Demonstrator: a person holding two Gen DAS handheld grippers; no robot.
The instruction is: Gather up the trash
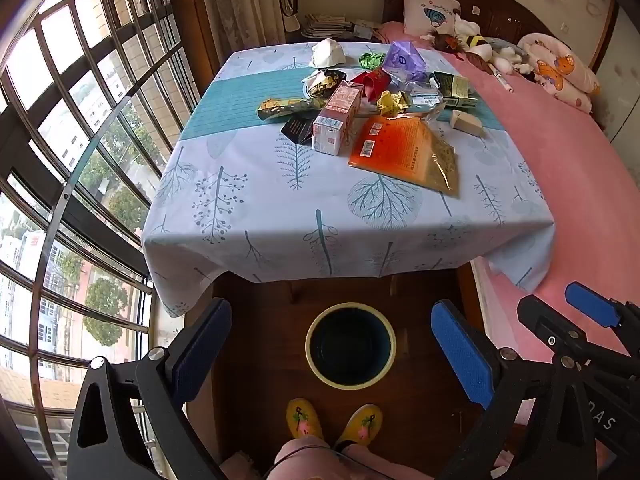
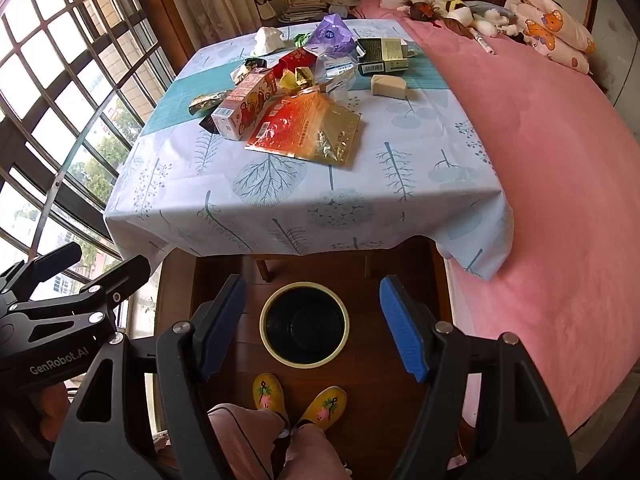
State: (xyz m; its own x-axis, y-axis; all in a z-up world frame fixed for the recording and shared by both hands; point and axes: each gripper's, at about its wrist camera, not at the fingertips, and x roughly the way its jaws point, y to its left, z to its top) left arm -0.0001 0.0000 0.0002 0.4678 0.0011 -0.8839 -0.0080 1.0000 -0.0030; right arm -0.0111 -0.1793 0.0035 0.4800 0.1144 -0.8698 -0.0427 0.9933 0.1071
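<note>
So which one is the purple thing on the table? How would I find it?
Start at the table with the tree-patterned cloth, beside the pink bed. Go to the trash pile at its far end, near the white pillow. The purple bag sits at the back of the pile, crumpled and see-through, with a dark blue round label; nothing else there is purple.

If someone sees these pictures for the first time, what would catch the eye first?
Probably the orange snack bag, the nearest piece in the heap of wrappers and cartons on the tree-print tablecloth. Next, the empty dark bin on the floor before the table, seen between the fingers of the open left hand-held gripper.
</note>
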